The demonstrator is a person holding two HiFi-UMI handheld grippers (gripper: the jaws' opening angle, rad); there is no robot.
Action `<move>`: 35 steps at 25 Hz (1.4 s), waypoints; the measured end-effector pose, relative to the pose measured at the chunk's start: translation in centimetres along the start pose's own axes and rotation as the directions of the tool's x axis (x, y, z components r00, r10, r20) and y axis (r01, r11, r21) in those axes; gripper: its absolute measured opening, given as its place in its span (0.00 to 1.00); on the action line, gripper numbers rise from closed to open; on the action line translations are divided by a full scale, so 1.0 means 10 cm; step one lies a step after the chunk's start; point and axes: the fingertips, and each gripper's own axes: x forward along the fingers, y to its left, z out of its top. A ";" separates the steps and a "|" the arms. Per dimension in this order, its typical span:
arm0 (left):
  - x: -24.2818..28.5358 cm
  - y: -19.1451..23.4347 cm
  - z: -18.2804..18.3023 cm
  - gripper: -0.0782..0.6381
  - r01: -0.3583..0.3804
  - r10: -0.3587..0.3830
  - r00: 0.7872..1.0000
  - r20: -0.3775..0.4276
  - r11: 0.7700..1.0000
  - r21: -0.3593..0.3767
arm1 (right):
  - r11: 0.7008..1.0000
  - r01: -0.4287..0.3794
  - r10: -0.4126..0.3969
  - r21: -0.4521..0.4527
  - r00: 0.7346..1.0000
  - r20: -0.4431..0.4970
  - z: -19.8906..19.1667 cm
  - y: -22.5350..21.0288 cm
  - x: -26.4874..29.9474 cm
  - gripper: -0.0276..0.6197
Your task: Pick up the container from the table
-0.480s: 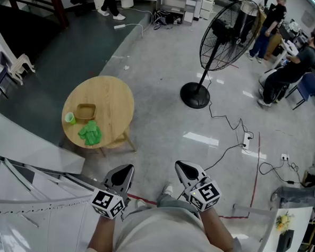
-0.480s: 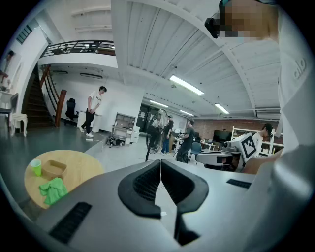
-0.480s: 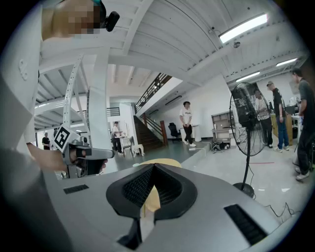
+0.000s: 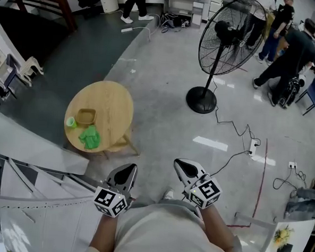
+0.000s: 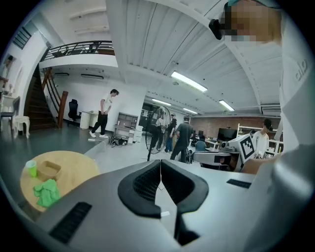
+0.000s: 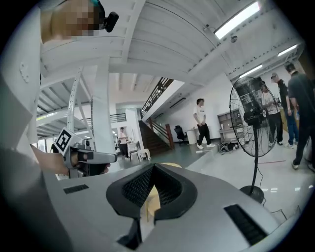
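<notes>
Grey floor (image 4: 162,134) lies bare ahead of both grippers. The left gripper (image 4: 125,173) and right gripper (image 4: 186,169) each have jaws pressed together, nothing between. Further off to the left stands the round table (image 4: 116,101). The container (image 4: 86,114) sits toward its left edge, with a green cup (image 4: 71,122) and a green cloth (image 4: 90,137) just beside it. Beyond, to the right, stands a fan (image 4: 202,100).

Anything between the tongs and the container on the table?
Mainly floor. The left tongs and right tongs are short of the round table. A green cloth lies on the near side of the container; a reach may pass over it.
</notes>
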 end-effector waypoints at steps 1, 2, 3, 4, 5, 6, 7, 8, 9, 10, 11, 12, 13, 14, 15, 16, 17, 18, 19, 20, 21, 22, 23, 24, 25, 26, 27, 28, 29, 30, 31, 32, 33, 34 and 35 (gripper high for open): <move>0.03 -0.01 -0.01 0.13 -0.003 0.003 1.000 -0.009 1.000 0.001 | 1.000 -0.006 0.006 0.009 1.000 0.001 0.00 -0.03 0.00 0.08; 0.05 0.00 -0.01 0.13 -0.005 0.005 1.000 -0.018 1.000 0.001 | 1.000 -0.007 0.007 0.017 1.000 0.000 -0.01 -0.06 0.01 0.08; 0.07 0.03 -0.01 0.13 -0.007 0.007 1.000 -0.025 1.000 0.000 | 1.000 -0.004 0.004 0.023 1.000 -0.001 -0.01 -0.10 0.02 0.08; 0.09 0.07 0.00 0.13 -0.010 0.010 1.000 -0.030 1.000 -0.001 | 1.000 -0.001 0.001 0.028 1.000 -0.003 -0.01 -0.13 0.05 0.08; 0.12 0.11 0.01 0.13 -0.013 0.013 0.999 -0.033 1.000 -0.001 | 0.999 0.001 -0.001 0.034 1.000 -0.005 -0.02 -0.17 0.08 0.08; 0.14 0.14 0.01 0.13 -0.017 0.017 0.999 -0.034 1.000 -0.002 | 0.999 0.001 0.000 0.039 1.000 -0.007 -0.03 -0.20 0.10 0.08; 0.17 0.17 0.01 0.13 -0.021 0.021 0.999 -0.034 1.000 -0.004 | 0.999 -0.002 0.002 0.040 1.000 -0.012 -0.05 -0.23 0.13 0.08; 0.20 0.19 0.00 0.13 -0.024 0.024 0.999 -0.033 1.000 -0.006 | 0.999 -0.006 0.007 0.035 1.000 -0.019 -0.07 -0.25 0.15 0.08; 0.23 0.21 -0.01 0.13 -0.026 0.026 0.999 -0.032 1.000 -0.008 | 1.000 -0.011 0.012 0.024 1.000 -0.028 -0.09 -0.26 0.19 0.08; 0.26 0.25 -0.02 0.13 -0.027 0.026 0.999 -0.033 1.000 -0.011 | 1.000 -0.015 0.015 0.011 0.999 -0.037 -0.10 -0.27 0.23 0.08; 0.29 0.31 -0.02 0.13 -0.027 0.026 0.999 -0.033 1.000 -0.015 | 1.000 -0.017 0.017 0.000 0.999 -0.045 -0.10 -0.28 0.30 0.08; 0.32 0.38 -0.01 0.13 -0.026 0.026 0.999 -0.033 0.999 -0.019 | 1.000 -0.016 0.016 -0.006 0.999 -0.050 -0.10 -0.29 0.37 0.08; 0.36 0.47 0.01 0.13 -0.026 0.025 0.999 -0.031 0.999 -0.022 | 1.000 -0.014 0.014 -0.008 0.999 -0.053 -0.08 -0.30 0.47 0.08; 0.40 0.57 0.04 0.13 -0.025 0.024 0.999 -0.026 0.999 -0.024 | 1.000 -0.011 0.010 -0.006 0.999 -0.054 -0.06 -0.32 0.57 0.08; 0.44 0.68 0.08 0.13 -0.024 0.023 1.000 -0.020 0.999 -0.024 | 1.000 -0.007 0.007 -0.005 0.999 -0.054 -0.03 -0.35 0.67 0.08; 0.49 0.79 0.12 0.13 -0.024 0.023 1.000 -0.014 0.999 -0.024 | 1.000 -0.005 0.004 -0.005 0.998 -0.056 0.00 -0.37 0.78 0.08; 0.53 0.91 0.16 0.13 -0.025 0.025 1.000 -0.007 0.999 -0.023 | 1.000 -0.005 0.004 -0.008 0.998 -0.060 0.02 -0.39 0.90 0.08; 0.56 1.05 0.20 0.13 -0.029 0.029 1.000 -0.001 0.999 -0.024 | 1.000 -0.007 0.006 -0.014 0.998 -0.066 0.05 -0.40 1.03 0.08; 0.59 1.19 0.25 0.13 -0.034 0.034 0.999 0.004 0.999 -0.026 | 1.000 -0.010 0.009 -0.020 0.997 -0.072 0.08 -0.41 1.18 0.08; 0.62 1.35 0.29 0.13 -0.038 0.038 0.999 0.008 0.999 -0.029 | 1.000 -0.014 0.012 -0.026 0.997 -0.079 0.12 -0.42 1.33 0.08; 0.65 1.51 0.33 0.13 -0.043 0.043 0.999 0.010 0.999 -0.031 | 0.999 -0.017 0.014 -0.031 0.996 -0.086 0.15 -0.43 1.50 0.08; 0.68 1.68 0.37 0.13 -0.048 0.048 0.999 0.010 0.998 -0.031 | 0.999 -0.020 0.016 -0.034 0.996 -0.091 0.20 -0.44 1.67 0.08; 0.70 1.85 0.41 0.13 -0.053 0.053 0.999 0.010 0.998 -0.030 | 0.999 -0.022 0.019 -0.036 0.995 -0.094 0.24 -0.45 1.85 0.08; 0.72 2.03 0.44 0.13 -0.058 0.059 0.998 0.009 0.998 -0.029 | 0.999 -0.025 0.021 -0.038 0.995 -0.098 0.28 -0.45 2.03 0.08; 0.73 2.20 0.47 0.13 -0.064 0.065 0.998 0.010 0.997 -0.030 | 0.999 -0.029 0.024 -0.041 0.995 -0.101 0.31 -0.45 2.21 0.08; 0.74 2.38 0.50 0.13 -0.071 0.071 0.997 0.012 0.997 -0.034 | 0.998 -0.033 0.028 -0.045 0.994 -0.105 0.34 -0.45 2.39 0.08; 0.74 2.56 0.53 0.13 -0.078 0.078 0.997 0.013 0.996 -0.038 | 0.998 -0.039 0.033 -0.049 0.993 -0.110 0.37 -0.43 2.57 0.08; 0.73 2.75 0.55 0.13 -0.085 0.085 0.996 0.011 0.996 -0.042 | 0.998 -0.045 0.039 -0.052 0.993 -0.114 0.40 -0.41 2.76 0.08; 0.70 2.93 0.57 0.13 -0.092 0.092 0.996 0.007 0.995 -0.046 | 0.997 -0.052 0.045 -0.056 0.992 -0.118 0.42 -0.37 2.95 0.08; 0.67 3.12 0.59 0.13 -0.099 0.099 0.995 0.002 0.994 -0.049 | 0.996 -0.059 0.051 -0.059 0.991 -0.123 0.44 -0.33 3.14 0.08; 0.64 3.29 0.60 0.13 -0.107 0.107 0.994 -0.001 0.993 -0.053 | 0.996 -0.066 0.057 -0.062 0.990 -0.128 0.46 -0.29 3.32 0.08; 0.60 3.47 0.62 0.13 -0.117 0.117 0.993 -0.004 0.992 -0.056 | 0.995 -0.071 0.062 -0.063 0.989 -0.133 0.48 -0.25 3.49 0.08; 0.56 3.63 0.63 0.13 -0.128 0.128 0.992 -0.005 0.990 -0.059 | 0.995 -0.076 0.067 -0.063 0.988 -0.139 0.49 -0.22 3.65 0.08; 0.52 3.77 0.64 0.13 -0.140 0.140 0.990 -0.007 0.988 -0.063 | 0.995 -0.082 0.072 -0.063 0.987 -0.145 0.50 -0.19 3.80 0.08; 0.48 3.90 0.64 0.13 -0.153 0.152 0.988 -0.011 0.986 -0.067 | 0.994 -0.090 0.079 -0.063 0.985 -0.151 0.51 -0.15 3.94 0.08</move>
